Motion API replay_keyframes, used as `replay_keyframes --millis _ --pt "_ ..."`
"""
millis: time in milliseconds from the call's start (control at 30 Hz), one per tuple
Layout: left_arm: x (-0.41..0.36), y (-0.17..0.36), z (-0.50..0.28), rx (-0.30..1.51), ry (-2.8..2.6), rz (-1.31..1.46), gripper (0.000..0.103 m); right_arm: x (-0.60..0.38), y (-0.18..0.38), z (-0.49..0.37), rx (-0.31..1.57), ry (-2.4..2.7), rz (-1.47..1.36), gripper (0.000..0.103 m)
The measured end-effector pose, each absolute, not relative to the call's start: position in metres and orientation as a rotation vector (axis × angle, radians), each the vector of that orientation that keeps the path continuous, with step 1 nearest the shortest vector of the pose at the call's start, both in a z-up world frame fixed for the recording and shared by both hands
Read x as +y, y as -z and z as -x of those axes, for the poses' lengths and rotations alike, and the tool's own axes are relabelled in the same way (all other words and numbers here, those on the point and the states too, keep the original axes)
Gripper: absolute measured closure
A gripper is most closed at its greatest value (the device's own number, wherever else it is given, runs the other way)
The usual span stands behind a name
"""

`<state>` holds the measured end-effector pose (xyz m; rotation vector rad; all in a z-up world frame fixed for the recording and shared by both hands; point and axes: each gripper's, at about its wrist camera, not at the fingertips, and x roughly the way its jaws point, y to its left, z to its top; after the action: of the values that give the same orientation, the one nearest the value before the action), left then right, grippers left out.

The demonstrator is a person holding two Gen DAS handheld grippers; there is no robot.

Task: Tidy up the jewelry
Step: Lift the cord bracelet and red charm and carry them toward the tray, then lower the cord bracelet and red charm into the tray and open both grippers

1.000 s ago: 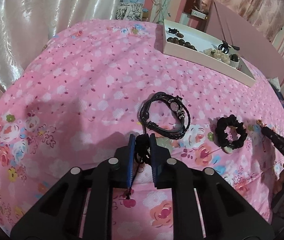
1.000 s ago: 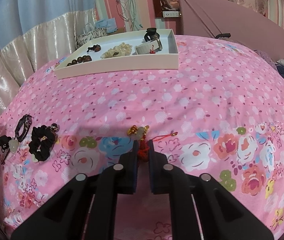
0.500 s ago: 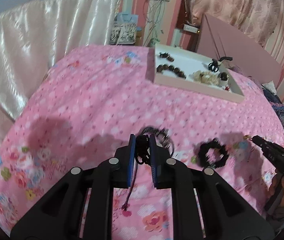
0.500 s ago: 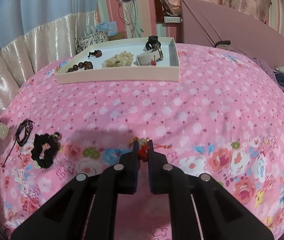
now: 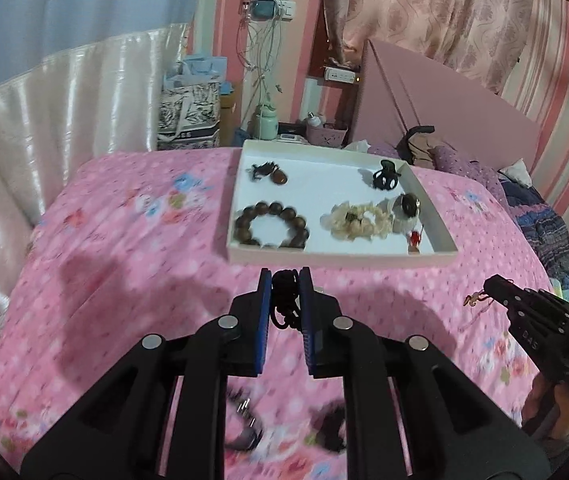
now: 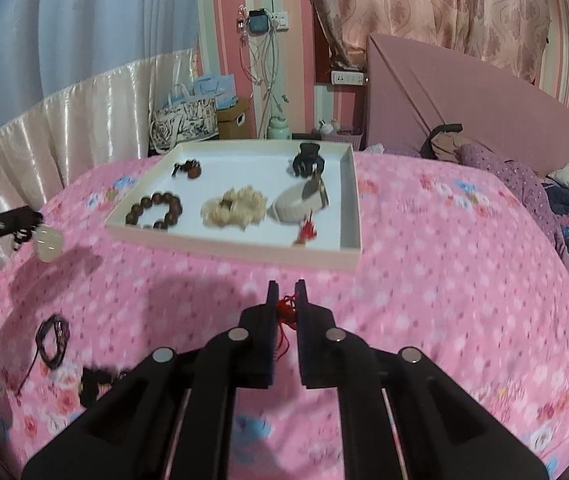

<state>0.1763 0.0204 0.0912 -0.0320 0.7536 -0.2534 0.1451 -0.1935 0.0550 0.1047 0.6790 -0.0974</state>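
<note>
My left gripper [image 5: 284, 280] is shut on a black cord [image 5: 284, 300], lifted above the pink bedspread just short of the white tray [image 5: 340, 258]. In the right wrist view that cord's pale stone pendant [image 6: 46, 242] dangles from the left gripper [image 6: 36, 219]. My right gripper [image 6: 286, 290] is shut on a red cord charm [image 6: 286, 314], also in the air before the tray [image 6: 236, 249]. Its gold end [image 5: 471, 301] hangs from the right gripper [image 5: 489, 285]. A black leather bracelet [image 6: 52, 340] and a black scrunchie [image 6: 94, 384] lie on the bed.
The tray holds a brown bead bracelet [image 5: 270, 226], a cream scrunchie [image 5: 358, 222], a black hair claw [image 5: 384, 176], a white dish [image 6: 296, 204] and a red tassel [image 6: 306, 234]. Clothes [image 6: 484, 156] are piled by the pink headboard [image 6: 464, 96]. Curtains hang at left.
Both grippers have risen off the bed and moved toward the tray, each carrying its piece. The black bracelet and scrunchie now lie below and behind them.
</note>
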Motion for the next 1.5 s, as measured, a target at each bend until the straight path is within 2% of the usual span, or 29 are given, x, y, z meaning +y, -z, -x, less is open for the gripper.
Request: replay_keyframes --millis 400,833,1233,1500 --pt "-0.048 -0.062 -0.281 0.779 0.263 0.056 0.091 -0.204 -0.064 -0.217 0.678 0.111 -0.139 0.096" --pt "-0.077 -0.041 -0.388 0.81 0.166 0.092 0.091 -0.212 -0.072 -0.29 0.656 0.096 -0.17 0.096" --pt "-0.085 -0.026 -0.42 0.855 0.183 -0.004 0.091 -0.213 -0.053 -0.372 0.717 0.082 -0.206 0.096" --pt "-0.087 -0.02 -0.429 0.874 0.191 -0.067 0.091 -0.2 -0.029 -0.396 0.766 0.102 -0.154 0.096"
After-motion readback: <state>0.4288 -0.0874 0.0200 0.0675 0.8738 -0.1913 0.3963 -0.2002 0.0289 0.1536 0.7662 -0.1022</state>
